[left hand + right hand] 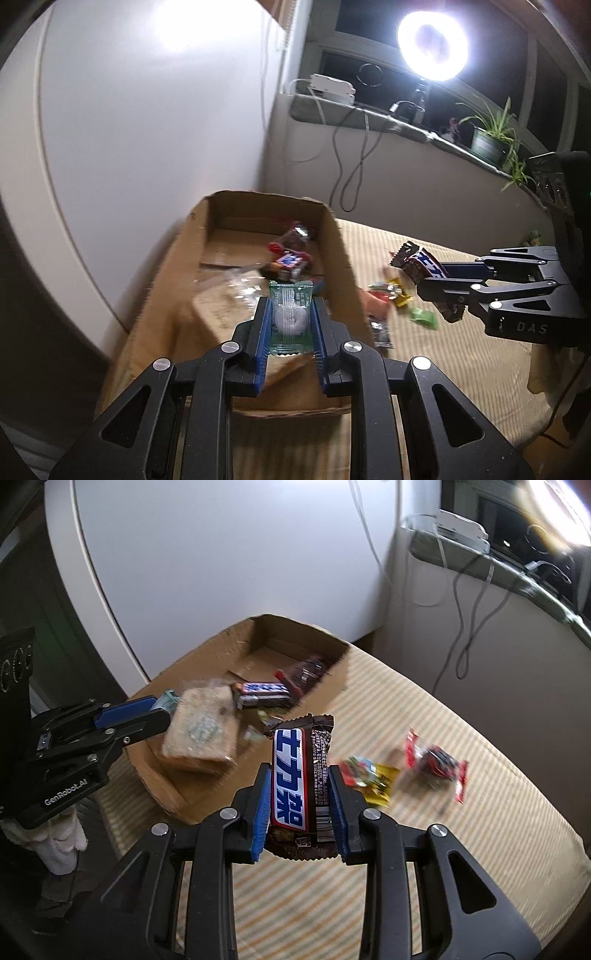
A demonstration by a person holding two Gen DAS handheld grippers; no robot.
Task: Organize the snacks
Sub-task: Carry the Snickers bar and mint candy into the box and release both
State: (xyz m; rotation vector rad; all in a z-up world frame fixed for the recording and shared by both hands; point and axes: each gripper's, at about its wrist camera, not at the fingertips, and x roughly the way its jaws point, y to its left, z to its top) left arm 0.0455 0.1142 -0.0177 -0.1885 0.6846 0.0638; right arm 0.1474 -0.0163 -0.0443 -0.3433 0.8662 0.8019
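Left gripper [290, 325]: at my six o'clock in the left wrist view; I read its blue pads as pinching a small clear-and-green wrapped sweet [290, 314], white piece inside, held above the near end of the box.
Cardboard box [341, 258]: open-topped, running from six toward twelve o'clock in the left wrist view; in the right wrist view it lies at ten to eleven o'clock on the striped cloth.
Box contents: a wrapped slice of bread [201, 731] at the near end; a dark bar with blue lettering [263, 693] beyond it; a dark red-trimmed packet [304, 672] at the far end.
Right gripper [301, 805]: at my six o'clock in the right wrist view; jaws clamped on a brown chocolate bar [301, 775] with a white-and-blue label, standing upright between the pads, above the cloth just right of the box.
Loose snacks on the striped cloth [461, 849]: a yellow-and-green packet [373, 779] at three o'clock, just beside the right pad; a red-edged clear packet [436, 764] further toward three o'clock, apart from it.
Windowsill: a potted plant [489, 138] at two o'clock, a ring lamp [432, 44] at one o'clock.
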